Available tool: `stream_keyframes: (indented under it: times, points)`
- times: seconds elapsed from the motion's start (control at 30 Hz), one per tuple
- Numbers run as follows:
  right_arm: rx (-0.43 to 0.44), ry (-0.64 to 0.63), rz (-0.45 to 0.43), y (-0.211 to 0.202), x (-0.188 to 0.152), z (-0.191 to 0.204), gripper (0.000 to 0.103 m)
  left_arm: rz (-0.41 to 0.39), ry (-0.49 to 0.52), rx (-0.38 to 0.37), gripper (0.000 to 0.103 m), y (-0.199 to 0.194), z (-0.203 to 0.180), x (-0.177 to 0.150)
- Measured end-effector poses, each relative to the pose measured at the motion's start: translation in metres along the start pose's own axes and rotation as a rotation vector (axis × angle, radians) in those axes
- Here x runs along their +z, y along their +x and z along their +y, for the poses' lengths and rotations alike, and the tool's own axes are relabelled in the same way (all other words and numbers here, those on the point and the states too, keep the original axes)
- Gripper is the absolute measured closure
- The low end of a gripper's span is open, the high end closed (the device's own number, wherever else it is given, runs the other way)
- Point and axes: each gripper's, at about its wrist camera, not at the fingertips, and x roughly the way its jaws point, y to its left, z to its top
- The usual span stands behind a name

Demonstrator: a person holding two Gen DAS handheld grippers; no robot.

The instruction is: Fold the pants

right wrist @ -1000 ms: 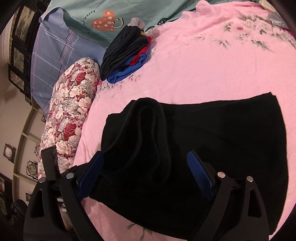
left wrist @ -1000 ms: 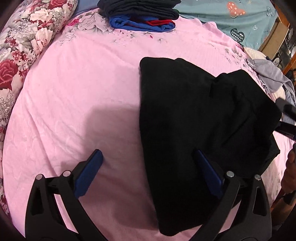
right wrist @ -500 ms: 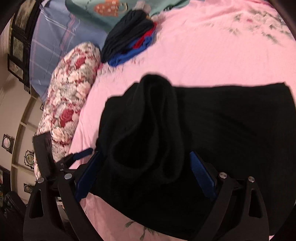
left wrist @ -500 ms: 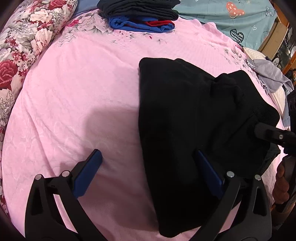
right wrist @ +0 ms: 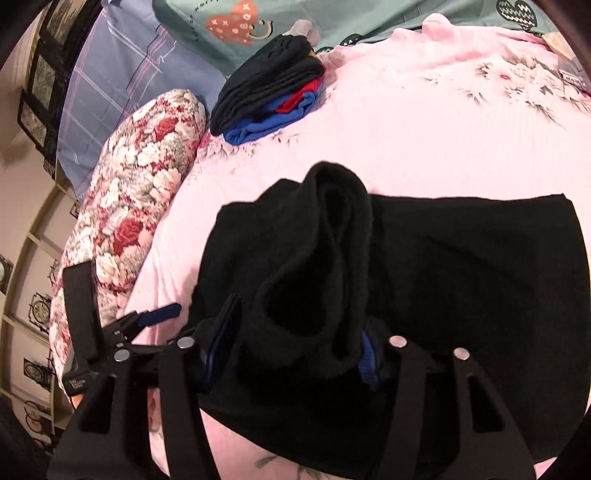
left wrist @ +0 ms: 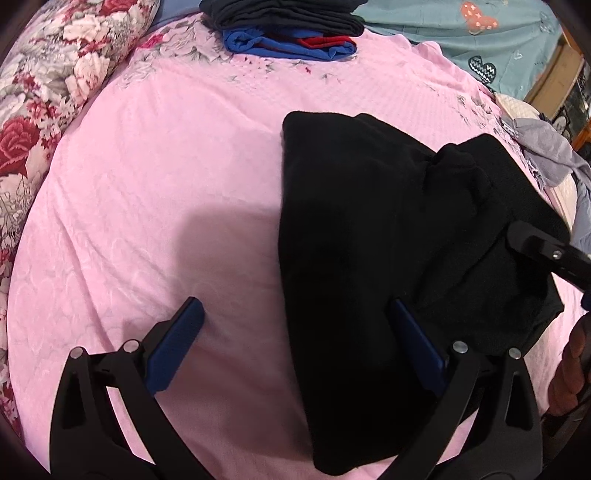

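Black pants (left wrist: 369, 240) lie folded lengthwise on the pink bedsheet (left wrist: 166, 184). My left gripper (left wrist: 295, 306) is open at their near end: one finger rests over the sheet, the other over the cloth, and neither pad presses on it. In the right wrist view the pants (right wrist: 461, 277) have one end bunched into a thick roll. My right gripper (right wrist: 295, 343) is closing on that roll, and both blue pads are against the fabric. One finger of the right gripper (left wrist: 535, 243) shows at the pants' right edge.
A stack of folded dark, blue and red clothes (left wrist: 288, 33) sits at the far end of the bed. A floral pillow (left wrist: 55, 92) runs along the left side. A grey garment (left wrist: 546, 155) lies at the right edge, and a hand (left wrist: 569, 369) shows below it.
My right gripper moved in over the bunched end of the pants and its jaws came together on it. The left gripper stayed put, open.
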Motion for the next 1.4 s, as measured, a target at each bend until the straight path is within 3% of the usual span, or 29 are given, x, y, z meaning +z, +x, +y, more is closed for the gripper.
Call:
stream_keyframes:
  times: [0.03, 0.13, 0.23, 0.37, 0.47, 0.57, 0.67, 0.77, 0.83, 0.87, 0.93, 1.03, 1.17, 1.33, 1.37, 1.4]
  points:
    - [0.004, -0.016, -0.007, 0.001, 0.003, 0.0, 0.071, 0.013, -0.021, -0.01, 0.002, -0.001, 0.002, 0.002]
    - [0.052, 0.023, 0.013, 0.008, 0.009, -0.006, 0.081, 0.03, -0.063, -0.044, 0.002, -0.004, 0.009, 0.003]
    - [0.092, 0.014, 0.022, 0.006, 0.017, 0.0, 0.082, 0.029, -0.111, -0.093, 0.002, -0.01, 0.017, 0.003]
    - [0.18, -0.06, -0.016, -0.012, 0.023, 0.028, 0.083, -0.029, -0.193, -0.091, 0.002, -0.031, 0.034, 0.006]
    - [0.296, -0.08, -0.11, -0.049, 0.029, 0.033, 0.083, -0.076, -0.193, -0.075, 0.002, -0.048, 0.036, 0.009]
    - [0.396, -0.054, -0.212, -0.091, 0.031, 0.01, 0.083, -0.118, -0.147, -0.064, 0.002, -0.054, 0.025, 0.013]
    - [0.324, 0.04, -0.25, -0.115, 0.023, -0.038, 0.083, -0.101, -0.079, -0.069, 0.002, -0.041, 0.003, 0.018]
    - [0.152, 0.174, -0.213, -0.114, 0.0, -0.099, 0.082, -0.045, 0.005, -0.073, 0.002, -0.019, -0.024, 0.021]
    - [0.034, 0.238, -0.124, -0.096, -0.015, -0.132, 0.067, 0.006, 0.035, -0.087, 0.002, -0.002, -0.041, 0.021]
    - [-0.038, 0.262, -0.055, -0.08, -0.026, -0.147, 0.068, 0.036, 0.044, -0.103, 0.002, 0.005, -0.048, 0.019]
    - [0.009, 0.305, -0.07, -0.085, -0.03, -0.155, 0.057, 0.081, 0.07, -0.102, 0.002, 0.016, -0.057, 0.015]
    - [-0.09, 0.182, -0.098, -0.1, -0.019, -0.135, 0.031, 0.068, 0.081, -0.099, 0.002, 0.014, -0.056, 0.016]
    - [-0.028, 0.156, -0.098, -0.094, 0.0, -0.128, 0.031, 0.069, 0.035, -0.095, 0.002, 0.014, -0.046, 0.015]
    - [-0.132, 0.103, 0.001, -0.056, 0.01, -0.124, 0.033, 0.053, 0.05, -0.077, 0.002, 0.017, -0.048, 0.014]
    - [-0.15, 0.079, -0.011, -0.055, 0.009, -0.121, 0.037, 0.051, 0.056, -0.073, 0.002, 0.017, -0.049, 0.015]
    - [-0.168, 0.066, -0.014, -0.055, 0.008, -0.119, 0.056, 0.048, 0.06, -0.071, 0.002, 0.018, -0.049, 0.016]
